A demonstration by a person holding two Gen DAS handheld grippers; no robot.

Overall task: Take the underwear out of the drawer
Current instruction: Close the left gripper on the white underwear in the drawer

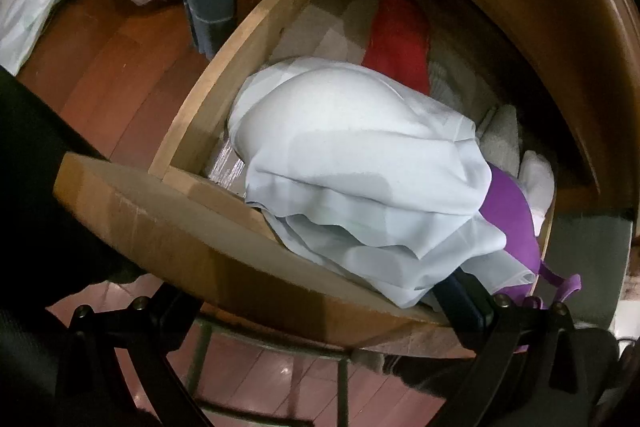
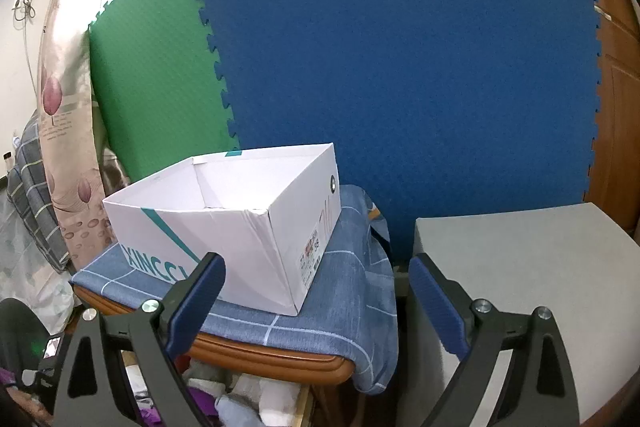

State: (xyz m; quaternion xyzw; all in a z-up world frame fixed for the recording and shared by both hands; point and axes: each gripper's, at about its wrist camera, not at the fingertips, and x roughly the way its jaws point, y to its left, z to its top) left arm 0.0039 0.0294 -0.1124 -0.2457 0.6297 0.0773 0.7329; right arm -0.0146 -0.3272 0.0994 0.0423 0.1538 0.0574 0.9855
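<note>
Left gripper over drawer; pale-blue underwear heaped.

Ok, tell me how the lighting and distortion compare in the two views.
Left wrist view: dim, warm, the drawer rim bowed by the fisheye, the pale blue garment brightest. Right wrist view: evenly bright, the white box sharp, edges curved and dark at the corners.

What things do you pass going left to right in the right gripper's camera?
Flowered curtain → green foam mat → white shoebox → blue foam mat → grey surface.
</note>
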